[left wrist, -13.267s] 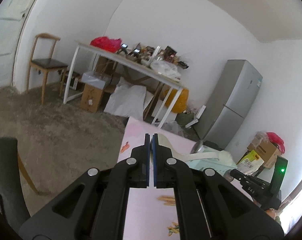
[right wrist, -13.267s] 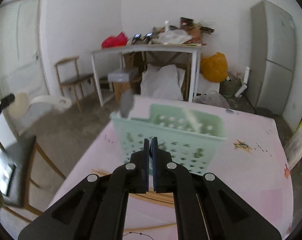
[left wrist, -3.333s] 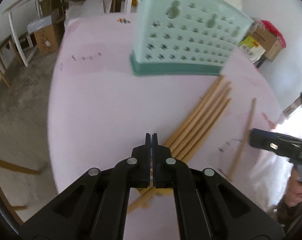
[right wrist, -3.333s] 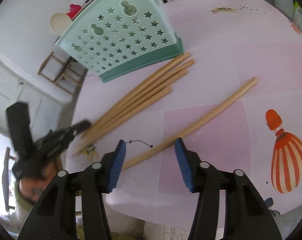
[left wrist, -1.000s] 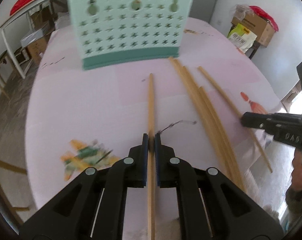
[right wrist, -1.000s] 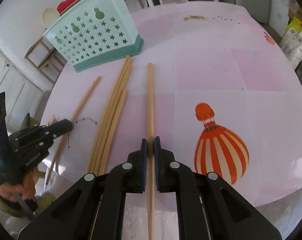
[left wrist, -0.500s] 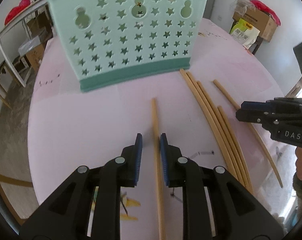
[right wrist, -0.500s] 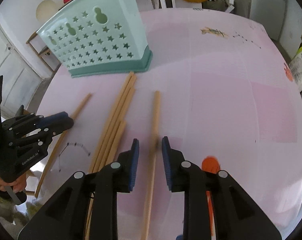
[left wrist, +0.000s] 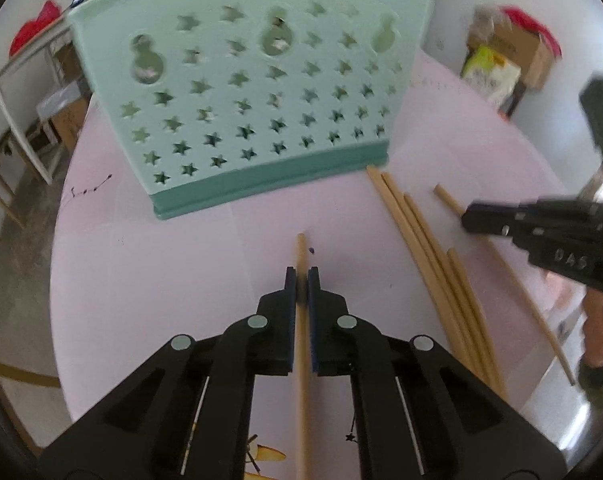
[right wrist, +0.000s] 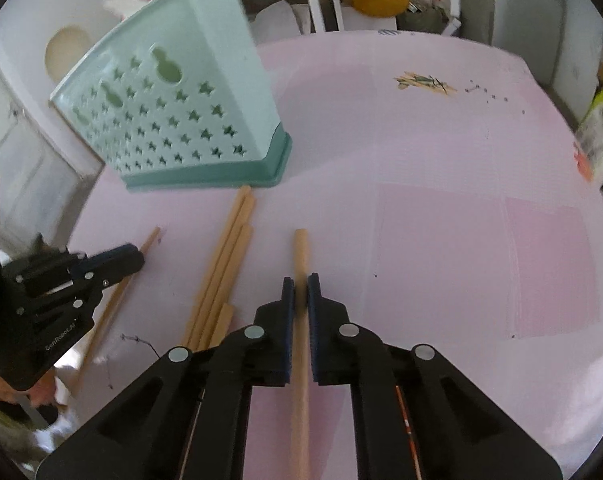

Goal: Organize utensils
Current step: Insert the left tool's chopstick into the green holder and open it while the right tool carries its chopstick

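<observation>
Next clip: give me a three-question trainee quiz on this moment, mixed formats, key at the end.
1. True or false: the left gripper and the right gripper each grip a chopstick.
2. Multiple choice: the bundle of loose chopsticks lies A) inside the green utensil holder, B) on the pink tablecloth between the two grippers, C) on the floor.
3. Fill in: the holder's front wall is pierced with ____-shaped holes.

Key: 1 true: the left's chopstick and the right's chopstick each run between closed fingers. 2 B. 3 star.
</observation>
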`<state>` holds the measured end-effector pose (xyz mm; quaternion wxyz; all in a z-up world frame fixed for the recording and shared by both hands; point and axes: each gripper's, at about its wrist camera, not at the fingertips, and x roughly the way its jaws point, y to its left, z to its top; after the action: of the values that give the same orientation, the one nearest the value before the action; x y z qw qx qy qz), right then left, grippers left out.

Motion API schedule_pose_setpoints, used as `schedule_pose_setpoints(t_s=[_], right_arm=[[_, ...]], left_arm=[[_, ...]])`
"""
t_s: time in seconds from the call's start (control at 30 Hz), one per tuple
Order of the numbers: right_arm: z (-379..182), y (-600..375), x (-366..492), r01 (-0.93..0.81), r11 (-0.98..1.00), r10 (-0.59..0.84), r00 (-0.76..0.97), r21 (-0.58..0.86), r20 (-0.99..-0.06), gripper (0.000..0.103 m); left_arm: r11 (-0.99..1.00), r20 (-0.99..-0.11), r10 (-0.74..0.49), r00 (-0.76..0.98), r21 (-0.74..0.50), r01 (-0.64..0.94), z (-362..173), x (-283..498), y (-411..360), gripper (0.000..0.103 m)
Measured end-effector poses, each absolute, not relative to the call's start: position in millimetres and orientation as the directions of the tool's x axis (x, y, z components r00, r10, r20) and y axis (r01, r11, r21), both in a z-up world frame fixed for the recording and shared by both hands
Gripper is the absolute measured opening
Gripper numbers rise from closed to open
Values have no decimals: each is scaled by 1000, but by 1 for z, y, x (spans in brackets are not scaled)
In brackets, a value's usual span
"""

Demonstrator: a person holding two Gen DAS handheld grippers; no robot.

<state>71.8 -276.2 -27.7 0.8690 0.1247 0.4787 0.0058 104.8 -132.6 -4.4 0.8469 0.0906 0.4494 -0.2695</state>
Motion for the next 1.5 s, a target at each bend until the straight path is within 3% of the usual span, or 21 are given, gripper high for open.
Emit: schedule_pose_setpoints(t_s=[0.23, 0.47, 0.6, 0.9, 1.17, 1.27, 1.5], right_arm=[[24, -288, 49, 81, 955, 155, 685, 287, -712, 7], [75, -300, 17, 61, 940, 157, 795, 335, -586, 7], [85, -298, 8, 61, 941, 146, 815, 333, -561, 7], [87, -303, 5, 70, 936, 146, 814, 344, -563, 7], [85, -303, 7, 69, 932, 155, 810, 355, -565, 7], [85, -300, 10, 64, 934, 158, 809, 353, -566, 7], [87, -296, 12, 47, 938, 163, 813, 343, -558, 7]], left_arm=[[846, -667, -470, 578, -154, 510, 54, 96, -93, 4], [812, -445, -579, 683, -237, 534, 132, 76, -55, 4], [795, -337, -607, 720, -250, 553, 172, 75, -45, 4], [750, -197, -656, 729, -281, 599, 239, 88, -39, 4], [771, -57, -611, 790, -268, 577, 281, 107, -31, 4], [773, -42, -599, 799, -288, 565, 279, 121, -31, 4], [788, -174, -593, 786, -326, 522, 227, 157, -51, 4]])
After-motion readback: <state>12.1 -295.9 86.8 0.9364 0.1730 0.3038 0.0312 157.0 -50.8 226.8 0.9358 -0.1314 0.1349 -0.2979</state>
